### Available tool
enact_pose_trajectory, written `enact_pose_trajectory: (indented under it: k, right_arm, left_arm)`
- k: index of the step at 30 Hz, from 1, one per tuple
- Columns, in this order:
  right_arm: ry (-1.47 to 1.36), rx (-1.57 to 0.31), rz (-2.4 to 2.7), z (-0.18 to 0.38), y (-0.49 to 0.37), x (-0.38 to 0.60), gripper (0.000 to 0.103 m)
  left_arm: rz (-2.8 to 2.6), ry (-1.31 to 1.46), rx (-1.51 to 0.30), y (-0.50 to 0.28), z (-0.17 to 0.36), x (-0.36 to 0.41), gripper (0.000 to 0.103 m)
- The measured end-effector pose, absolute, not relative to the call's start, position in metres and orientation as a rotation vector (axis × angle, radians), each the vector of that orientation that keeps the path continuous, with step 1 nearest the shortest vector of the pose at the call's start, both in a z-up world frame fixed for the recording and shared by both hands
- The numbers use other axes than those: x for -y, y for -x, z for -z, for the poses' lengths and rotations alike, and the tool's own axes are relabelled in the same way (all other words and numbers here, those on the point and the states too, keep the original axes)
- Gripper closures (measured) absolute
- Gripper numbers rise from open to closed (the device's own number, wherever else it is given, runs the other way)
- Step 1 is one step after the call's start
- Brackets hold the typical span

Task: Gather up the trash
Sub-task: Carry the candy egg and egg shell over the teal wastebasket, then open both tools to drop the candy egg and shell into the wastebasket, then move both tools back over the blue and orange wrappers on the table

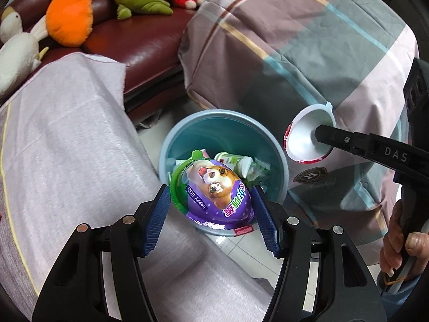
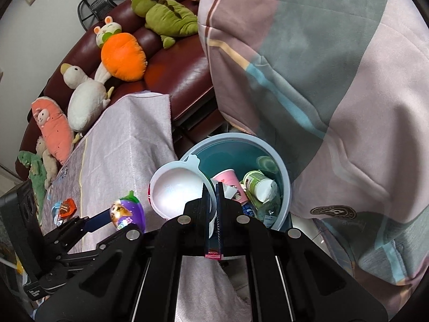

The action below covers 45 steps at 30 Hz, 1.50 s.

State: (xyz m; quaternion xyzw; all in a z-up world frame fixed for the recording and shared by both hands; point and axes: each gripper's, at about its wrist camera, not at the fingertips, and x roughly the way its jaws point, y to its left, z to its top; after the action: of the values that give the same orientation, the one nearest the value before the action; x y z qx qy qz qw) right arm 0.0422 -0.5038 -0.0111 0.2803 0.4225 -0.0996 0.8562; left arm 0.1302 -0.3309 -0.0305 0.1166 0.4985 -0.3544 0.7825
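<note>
— Where's the egg toy?
— The left tool (image 1: 211, 206) has its blue pads clamped on either side of the purple and green "Happy Egg" pack (image 1: 214, 190); it hangs right over the blue bin (image 1: 278, 158), which sits on the tiled floor between the cloth-covered bench (image 1: 67, 145) and the checked quilt (image 1: 308, 40).
— And the other one?
— The right tool (image 2: 213, 209) is pinched tight on the rim of a white plastic bowl (image 2: 177, 190) with a red label; the bowl is tilted, just above the bin's (image 2: 284, 177) near edge.
— Anything in the bin?
— A pink paper cup (image 2: 228, 178), a white and green bottle (image 2: 258, 185), some crumpled wrappers; an orange wrapper (image 2: 67, 208) lies on the bench (image 2: 128, 139); plush toys, an orange carrot (image 2: 123, 56) among them, line the dark red sofa (image 2: 187, 75) behind.
</note>
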Motion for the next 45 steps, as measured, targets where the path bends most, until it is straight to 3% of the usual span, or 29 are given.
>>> enact_pose_trajectory:
  k: [10,12,17,31,32,33,34,36,38,40,45]
  right_arm:
    - [-0.592,-0.904,0.248,0.015,-0.05,0.516,0.098]
    - [-0.593,-0.906,0.255,0.015,-0.052,0.516,0.098]
    - [-0.588,-0.918,0.263,0.017,-0.055,0.514,0.098]
    - [-0.551,-0.95,0.272,0.019,-0.067,0.502,0.095]
    - [-0.546,-0.959,0.28,0.021,-0.068,0.501,0.093]
    - [-0.543,-0.971,0.288,0.023,-0.07,0.5,0.085]
    - [-0.545,-0.975,0.288,0.024,-0.07,0.499,0.067]
    - [-0.536,-0.981,0.289,0.025,-0.072,0.494,0.049]
    - [-0.522,-0.984,0.287,0.023,-0.074,0.488,0.046]
    - [-0.525,-0.99,0.282,0.022,-0.076,0.484,0.037]
    - [-0.512,-0.996,0.282,0.017,-0.078,0.473,0.03]
  left_arm:
    - [0.815,-0.246,-1.091,-0.14,0.043,0.357,0.038]
    - [0.819,-0.245,-1.095,-0.142,0.044,0.36,0.027]
    - [0.796,-0.235,-1.102,-0.146,0.048,0.355,0.02]
    - [0.749,-0.187,-1.11,-0.15,0.046,0.314,0.013]
    - [0.748,-0.184,-1.11,-0.15,0.045,0.312,0.013]
    - [0.747,-0.182,-1.11,-0.15,0.045,0.31,0.012]
    - [0.746,-0.178,-1.111,-0.15,0.045,0.307,0.012]
    - [0.742,-0.171,-1.114,-0.151,0.045,0.302,0.012]
    - [0.737,-0.162,-1.12,-0.152,0.046,0.298,0.012]
    - [0.733,-0.15,-1.121,-0.153,0.045,0.293,0.012]
    - [0.725,-0.128,-1.113,-0.153,0.042,0.278,0.012]
